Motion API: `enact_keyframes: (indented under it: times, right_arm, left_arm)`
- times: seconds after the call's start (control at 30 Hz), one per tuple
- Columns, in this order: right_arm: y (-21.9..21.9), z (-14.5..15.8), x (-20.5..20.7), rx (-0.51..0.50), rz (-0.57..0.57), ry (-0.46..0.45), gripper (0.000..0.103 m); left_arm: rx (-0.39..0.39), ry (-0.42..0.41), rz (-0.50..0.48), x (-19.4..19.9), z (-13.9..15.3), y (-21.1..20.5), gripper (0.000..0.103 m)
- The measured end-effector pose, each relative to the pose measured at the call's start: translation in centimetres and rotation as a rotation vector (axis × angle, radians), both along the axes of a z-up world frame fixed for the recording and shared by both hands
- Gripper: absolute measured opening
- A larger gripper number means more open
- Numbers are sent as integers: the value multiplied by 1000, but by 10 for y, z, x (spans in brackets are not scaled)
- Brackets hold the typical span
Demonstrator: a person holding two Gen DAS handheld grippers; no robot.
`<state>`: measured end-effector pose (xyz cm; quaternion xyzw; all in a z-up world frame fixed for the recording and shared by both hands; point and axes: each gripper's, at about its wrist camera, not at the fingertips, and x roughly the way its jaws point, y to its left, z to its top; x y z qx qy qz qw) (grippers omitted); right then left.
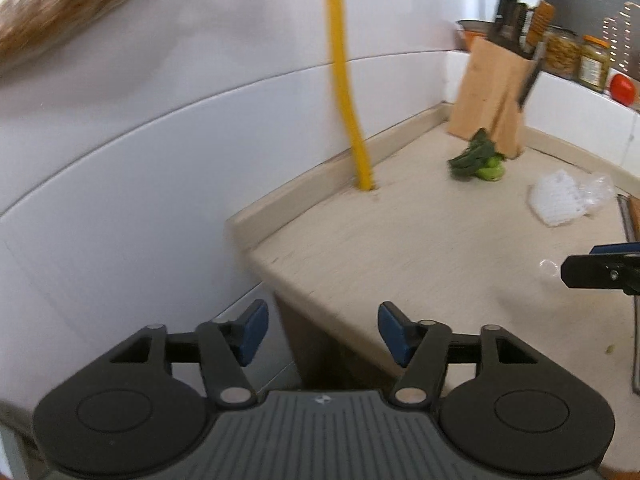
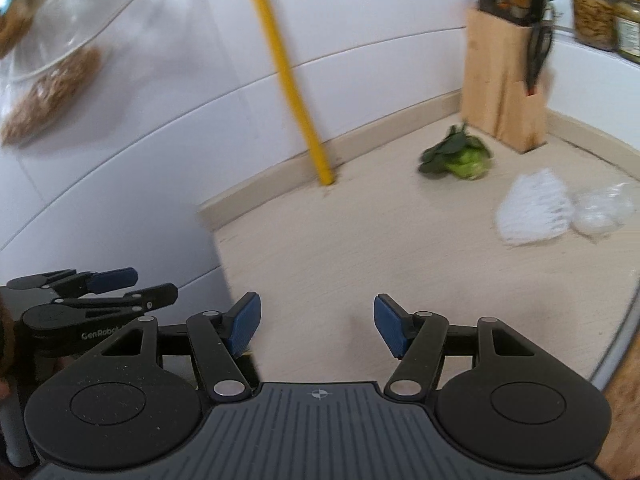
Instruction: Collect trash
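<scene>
A white foam net wrapper (image 2: pixel 532 210) lies on the beige counter (image 2: pixel 360 248) at the right, with crumpled clear plastic (image 2: pixel 604 210) touching its right side. A bunch of green leafy scraps (image 2: pixel 460 158) lies in front of the knife block. The same wrapper (image 1: pixel 558 200), plastic (image 1: pixel 596 188) and greens (image 1: pixel 480 158) show in the left wrist view. My left gripper (image 1: pixel 323 334) is open and empty over the counter's left end. My right gripper (image 2: pixel 317 326) is open and empty above the near counter, well short of the trash. The left gripper (image 2: pixel 116 286) also shows at the left of the right wrist view.
A wooden knife block (image 2: pixel 506 80) stands in the back corner. A yellow pole (image 2: pixel 288 76) meets the counter at the white wall. Jars (image 1: pixel 576 54) and a red tomato (image 1: pixel 622 88) sit on a ledge at right. A sink rim (image 1: pixel 630 224) is at far right.
</scene>
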<state>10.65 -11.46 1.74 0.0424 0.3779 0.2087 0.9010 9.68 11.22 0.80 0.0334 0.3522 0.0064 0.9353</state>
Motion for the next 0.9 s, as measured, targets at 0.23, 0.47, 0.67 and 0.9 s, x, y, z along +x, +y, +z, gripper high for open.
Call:
enact_keyframes:
  times: [0.23,0.47,0.67,0.9]
  right_arm:
    - [-35,5,11,10,-88,-17,72]
    - [-58,5,21,14,-146,-20,73]
    - [-77,3,28,9,-179,-12,73]
    - [-95,0,36,-5,-207,-4,74]
  left_arm:
    - [27,-20,-90,26,11,-33,57]
    - [39,-19,-153,44,14,-61,57]
    - [44,-15,-188,56,14,-80,57]
    - [41,-2,-220,70,11,-100,57]
